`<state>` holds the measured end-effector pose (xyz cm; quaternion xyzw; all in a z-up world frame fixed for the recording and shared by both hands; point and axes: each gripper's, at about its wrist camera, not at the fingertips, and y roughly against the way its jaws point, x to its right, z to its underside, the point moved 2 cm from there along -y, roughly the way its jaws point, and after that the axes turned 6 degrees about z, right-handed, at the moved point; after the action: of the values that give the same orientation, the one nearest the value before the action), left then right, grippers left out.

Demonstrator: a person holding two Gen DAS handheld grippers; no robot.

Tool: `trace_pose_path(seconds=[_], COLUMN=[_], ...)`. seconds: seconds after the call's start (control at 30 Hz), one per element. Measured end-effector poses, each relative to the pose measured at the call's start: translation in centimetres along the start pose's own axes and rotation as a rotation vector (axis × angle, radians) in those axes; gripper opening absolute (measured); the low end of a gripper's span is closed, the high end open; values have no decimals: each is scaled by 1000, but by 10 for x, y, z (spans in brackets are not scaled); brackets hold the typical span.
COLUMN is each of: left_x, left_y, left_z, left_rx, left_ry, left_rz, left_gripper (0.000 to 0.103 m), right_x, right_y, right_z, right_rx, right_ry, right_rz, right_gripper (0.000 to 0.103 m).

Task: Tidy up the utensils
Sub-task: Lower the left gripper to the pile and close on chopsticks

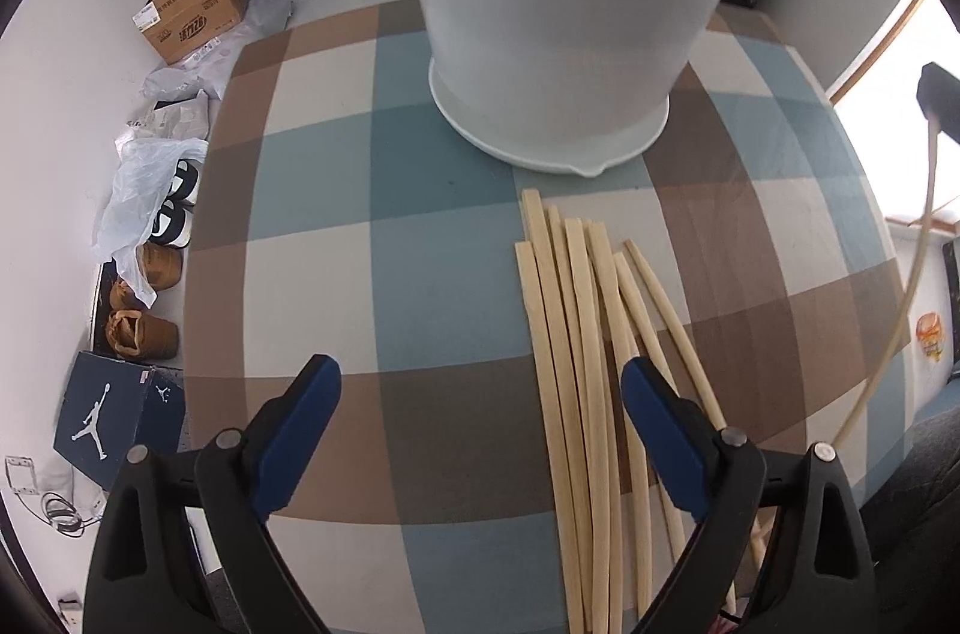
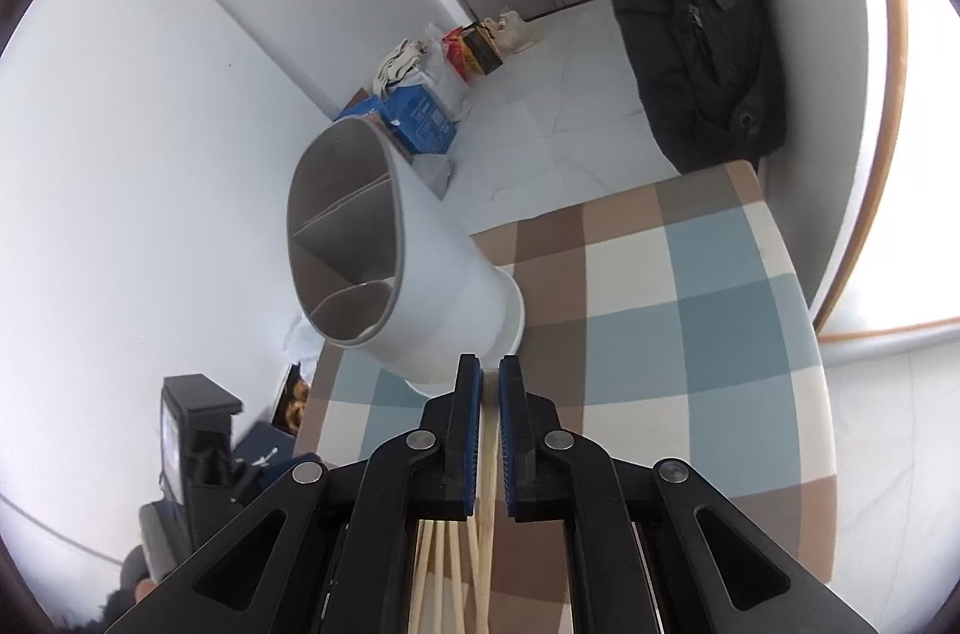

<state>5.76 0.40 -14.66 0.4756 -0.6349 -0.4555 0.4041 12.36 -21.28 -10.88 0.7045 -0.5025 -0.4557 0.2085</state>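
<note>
Blue rubber pads line the black plastic jaws of the left gripper (image 1: 480,388), spread wide and empty above the table, its right finger over the near end of the chopsticks (image 1: 576,334). These pale wooden sticks, flat and squared at their far tips, lie side by side on the checked tablecloth (image 1: 336,238), a smooth weave of blue, brown and cream squares. Just beyond their tips stands the utensil holder (image 1: 564,34), matt white plastic with a grey lining, dividers inside and a flared base. The right gripper (image 2: 491,382) is pinched almost closed on a single chopstick (image 2: 489,460), lifted to the right of the pile. On the floor at far left sit a dark shoebox (image 1: 114,418) with a jumping-player logo and a printed cardboard carton (image 1: 198,10), its lettering unreadable.
</note>
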Motion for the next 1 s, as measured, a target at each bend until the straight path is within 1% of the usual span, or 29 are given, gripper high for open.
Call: trace_pose_path(seconds=[0.03,0.07,0.1,0.17,0.2,0.27,0.33,0.37,0.43,0.47,0.5,0.53,0.6,0.7,0.8,0.87,0.9,0.97,1.0], left_x=[0,1,1,-5,-6,-14,-20,-21,-27,-30,-34,-37,-39,-38,-37,-41,-44,-51,-44], left_y=[-2,-4,-6,-4,-4,-2,-1,0,4,5,7,9,7,4,3,2,4,7,4], left_z=[1,1,1,0,-1,-3,-2,-2,-1,-1,-1,0,0,-2,-3,-3,-3,-5,-8], left_rx=[-10,-18,-23,-29,-30,-37,-34,-30,-18,-16,-10,-9,-8,-3,-10,-11,-8,5,11], left_ry=[-6,-8,-4,17,23,55,84,92,107,113,118,125,137,145,168,188,197,212,223], left_rz=[-7,-13,-7,15,23,63,94,98,96,93,99,113,125,148,165,192,200,211,218], left_gripper=[84,80,80,77,74,67,54,52,40,37,31,28,27,15,15,11,10,10,10], right_x=[1,2,2,2,2,-1,-3,-5,-8,-9,-9,-9,-9,-10,-9,-8,-9,-9,-9], right_y=[0,2,4,7,8,9,11,11,11,11,11,11,12,13,13,14,14,14,14], right_z=[0,-1,-1,-2,-3,-2,-2,-2,-1,-1,0,0,1,1,1,1,1,1,1], right_rx=[2,7,10,18,18,20,19,18,20,21,19,18,20,19,17,16,15,14,15], right_ry=[-1,1,2,-1,-4,-5,-5,-4,1,4,5,3,0,0,-6,-10,-12,-14,-14], right_rz=[-2,-5,-7,-16,-26,-34,-46,-53,-55,-54,-55,-56,-58,-59,-63,-64,-65,-68,-68], right_gripper=[6,6,6,6,6,6,6,6,6,6,6,6,6,6,6,6,6,6,6])
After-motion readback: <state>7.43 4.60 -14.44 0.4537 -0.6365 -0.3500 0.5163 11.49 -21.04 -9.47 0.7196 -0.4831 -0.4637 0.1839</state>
